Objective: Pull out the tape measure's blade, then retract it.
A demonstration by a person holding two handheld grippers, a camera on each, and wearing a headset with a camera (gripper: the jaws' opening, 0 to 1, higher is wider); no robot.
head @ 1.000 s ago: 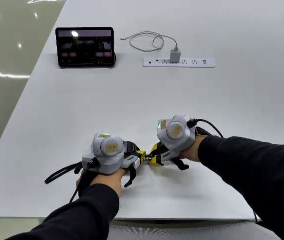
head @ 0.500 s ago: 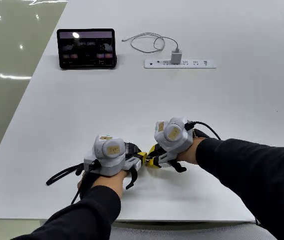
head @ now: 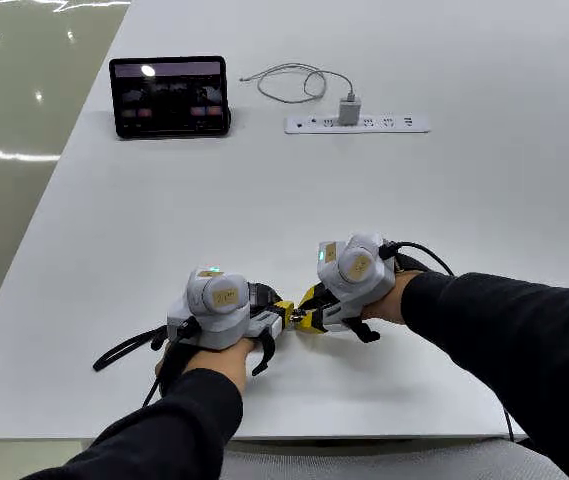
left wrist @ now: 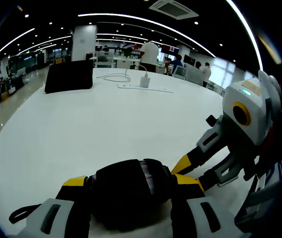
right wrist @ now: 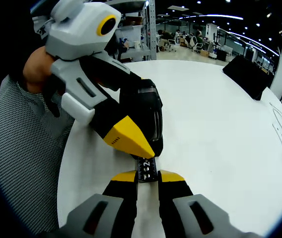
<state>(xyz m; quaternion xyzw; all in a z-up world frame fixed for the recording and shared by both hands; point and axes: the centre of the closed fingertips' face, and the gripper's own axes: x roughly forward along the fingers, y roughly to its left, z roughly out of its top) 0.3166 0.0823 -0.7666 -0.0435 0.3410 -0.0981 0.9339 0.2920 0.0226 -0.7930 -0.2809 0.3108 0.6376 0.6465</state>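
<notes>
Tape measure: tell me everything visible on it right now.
The black rounded tape measure case looks like rubbery plastic, clamped between the left gripper's yellow-tipped jaws low over the white table. A short stretch of dark blade with pale numerals sticks out, its end pinched by the right gripper. Whether the case touches the table is unclear.

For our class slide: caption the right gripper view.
Right gripper pinches the tape measure's blade; left gripper clamps its black case.
</notes>
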